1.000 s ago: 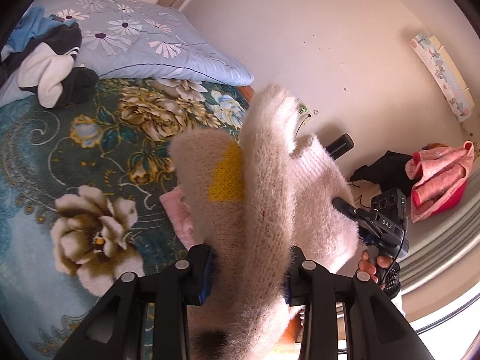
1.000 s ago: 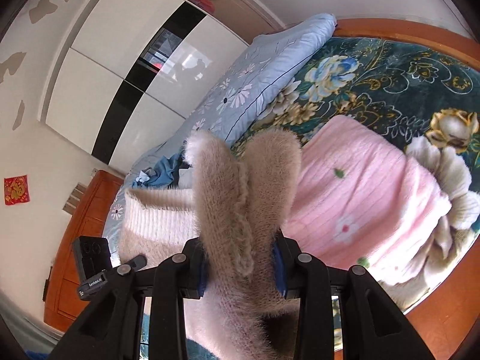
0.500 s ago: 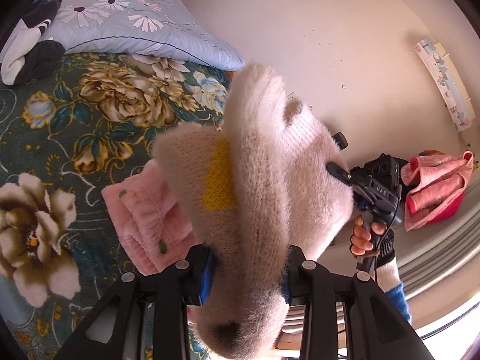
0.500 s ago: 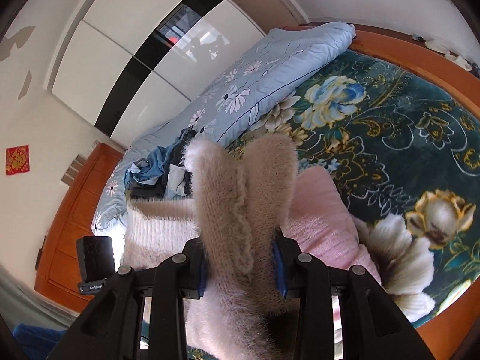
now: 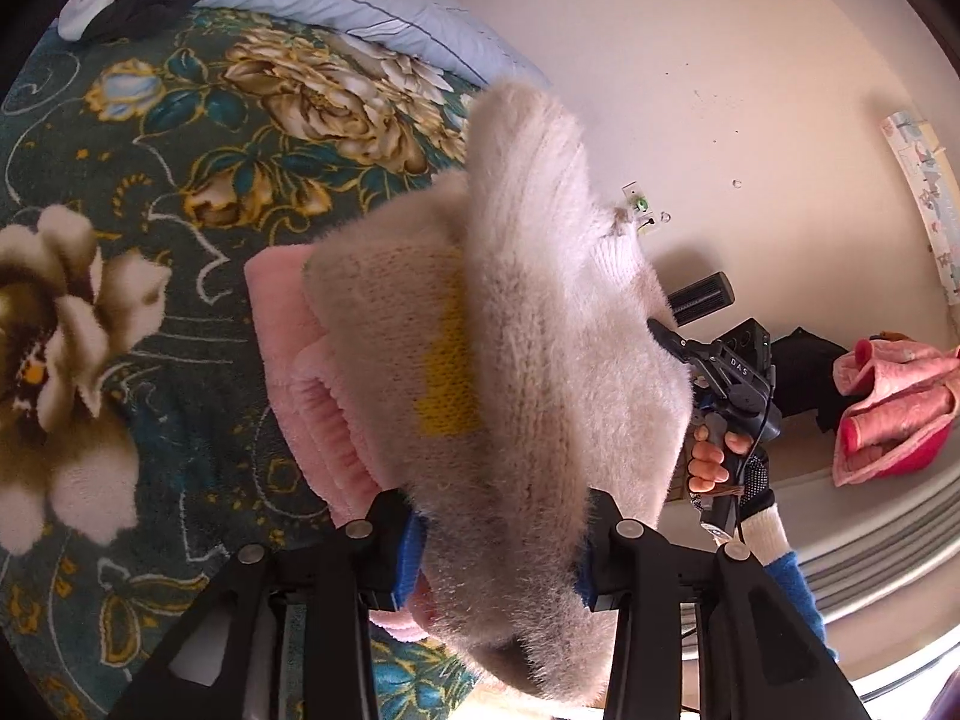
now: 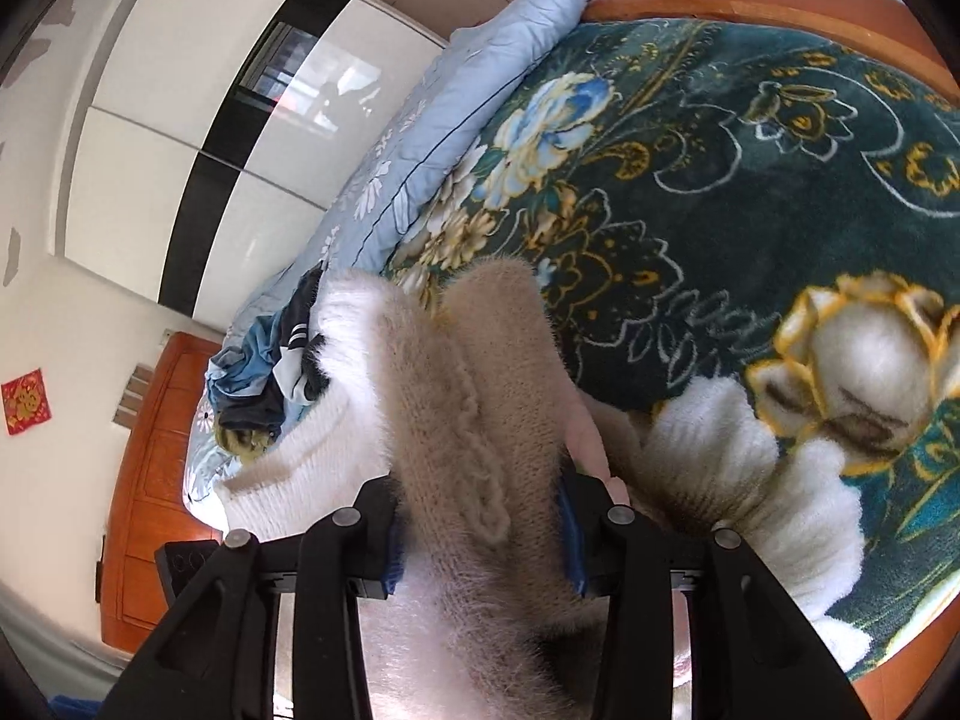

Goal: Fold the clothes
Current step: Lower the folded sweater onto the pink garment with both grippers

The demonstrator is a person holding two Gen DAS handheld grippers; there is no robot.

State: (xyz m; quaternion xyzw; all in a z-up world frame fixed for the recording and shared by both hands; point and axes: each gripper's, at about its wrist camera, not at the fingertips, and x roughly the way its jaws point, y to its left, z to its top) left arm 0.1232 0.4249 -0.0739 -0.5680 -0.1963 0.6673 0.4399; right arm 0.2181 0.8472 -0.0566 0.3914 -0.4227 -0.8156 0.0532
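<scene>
A fluffy cream sweater [image 5: 528, 324] with a yellow patch is folded and held up between both grippers. My left gripper [image 5: 495, 546] is shut on one end of it. My right gripper [image 6: 480, 531] is shut on the other end of the sweater [image 6: 474, 396]; it also shows in the left wrist view [image 5: 729, 372], held by a hand at the sweater's far side. A folded pink garment [image 5: 300, 372] lies on the bed right under the sweater; only a sliver of it [image 6: 591, 438] shows in the right wrist view.
The bed has a dark green floral blanket [image 5: 180, 192]. A light blue floral quilt [image 6: 456, 120] and a pile of dark and blue clothes [image 6: 270, 372] lie at its head. Pink and red clothes [image 5: 888, 414] lie off the bed. A white wardrobe [image 6: 198, 120] stands behind.
Both grippers have carried the sweater across the bed and down over the folded pink garment, which now lies mostly hidden beneath it. Both stay shut.
</scene>
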